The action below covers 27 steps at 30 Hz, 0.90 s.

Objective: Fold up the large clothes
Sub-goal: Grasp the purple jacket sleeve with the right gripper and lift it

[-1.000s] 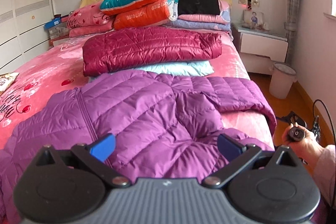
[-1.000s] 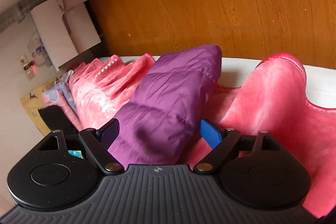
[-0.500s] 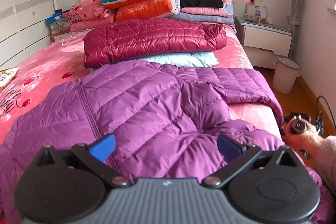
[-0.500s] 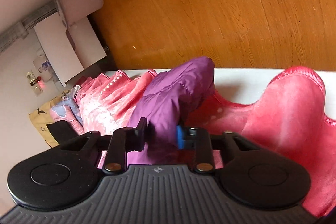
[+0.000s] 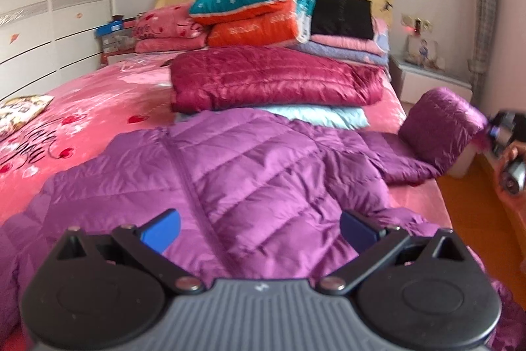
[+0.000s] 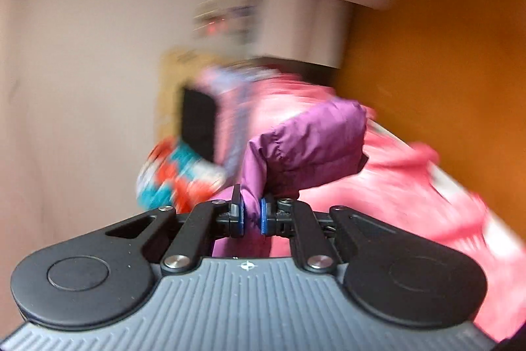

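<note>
A purple quilted jacket (image 5: 250, 173) lies spread face up on the pink bed (image 5: 98, 107), zipper running toward me. My left gripper (image 5: 259, 229) hovers open over its lower front, with nothing between the fingers. At the bed's right edge the jacket's right sleeve (image 5: 440, 127) is raised off the bed. My right gripper (image 5: 496, 130) holds its cuff end. In the blurred right wrist view the sleeve (image 6: 312, 143) bunches between the blue pads, and my right gripper (image 6: 251, 216) is closing tight on the fabric.
A folded maroon jacket (image 5: 276, 81) lies on a light blue garment (image 5: 322, 115) beyond the purple one. Stacked quilts and pillows (image 5: 256, 5) fill the headboard end. A white nightstand (image 5: 430, 81) and wooden floor (image 5: 460, 203) are right; a wardrobe (image 5: 39, 22) stands left.
The right gripper went from wide open around the hanging sleeve to shut on it, then rose and rolled, lifting the sleeve above the bed edge. The left gripper drifted slightly and stayed open.
</note>
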Motion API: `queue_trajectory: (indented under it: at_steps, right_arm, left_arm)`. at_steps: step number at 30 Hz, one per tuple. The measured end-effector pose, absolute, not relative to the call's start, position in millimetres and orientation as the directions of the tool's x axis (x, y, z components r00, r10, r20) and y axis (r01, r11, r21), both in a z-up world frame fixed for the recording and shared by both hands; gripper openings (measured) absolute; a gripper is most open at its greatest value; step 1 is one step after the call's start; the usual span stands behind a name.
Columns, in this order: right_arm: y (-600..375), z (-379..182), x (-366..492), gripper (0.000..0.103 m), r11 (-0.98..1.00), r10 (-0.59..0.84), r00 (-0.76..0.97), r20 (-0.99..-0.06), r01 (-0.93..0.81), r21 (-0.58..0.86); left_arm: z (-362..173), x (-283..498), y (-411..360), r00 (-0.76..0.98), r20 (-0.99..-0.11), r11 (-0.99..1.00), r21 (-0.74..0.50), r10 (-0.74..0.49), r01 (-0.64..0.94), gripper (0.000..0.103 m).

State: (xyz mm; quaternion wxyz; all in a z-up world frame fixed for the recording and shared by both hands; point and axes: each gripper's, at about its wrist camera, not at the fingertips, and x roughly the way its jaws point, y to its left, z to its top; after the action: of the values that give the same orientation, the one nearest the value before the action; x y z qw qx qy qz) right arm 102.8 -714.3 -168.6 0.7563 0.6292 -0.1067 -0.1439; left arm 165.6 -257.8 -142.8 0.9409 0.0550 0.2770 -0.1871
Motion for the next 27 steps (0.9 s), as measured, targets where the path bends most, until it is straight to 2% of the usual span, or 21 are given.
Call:
queue_trajectory:
  at_steps: [4, 10, 17, 27]
  right_arm:
    - [-677.4, -90.2, 113.1, 0.012, 0.397, -0.273, 0.958, 0.086, 0.03, 0.917]
    - [-603.6, -17.7, 148.6, 0.012, 0.645, -0.101, 0.988, 0.118, -0.025, 0.764]
    - [-494.4, 22.2, 210.3, 0.012, 0.833, 0.112, 0.993, 0.043, -0.117, 0.541]
    - [-325.3, 8.7, 262.2, 0.012, 0.891, 0.314, 0.947, -0.068, -0.269, 0.365]
  left_arm:
    - [-142.8, 170.5, -234.4, 0.789, -0.532, 0.937, -0.026, -0.307, 0.347, 0.103]
    - [-144.8, 178.4, -190.4, 0.815, -0.509, 0.958, -0.079, -0.277, 0.277, 0.103]
    - [-151.8, 186.3, -133.1, 0.841, -0.491, 0.972, -0.163, -0.228, 0.169, 0.103]
    - [-169.1, 192.0, -60.1, 0.855, -0.489, 0.968, -0.243, -0.175, 0.058, 0.103]
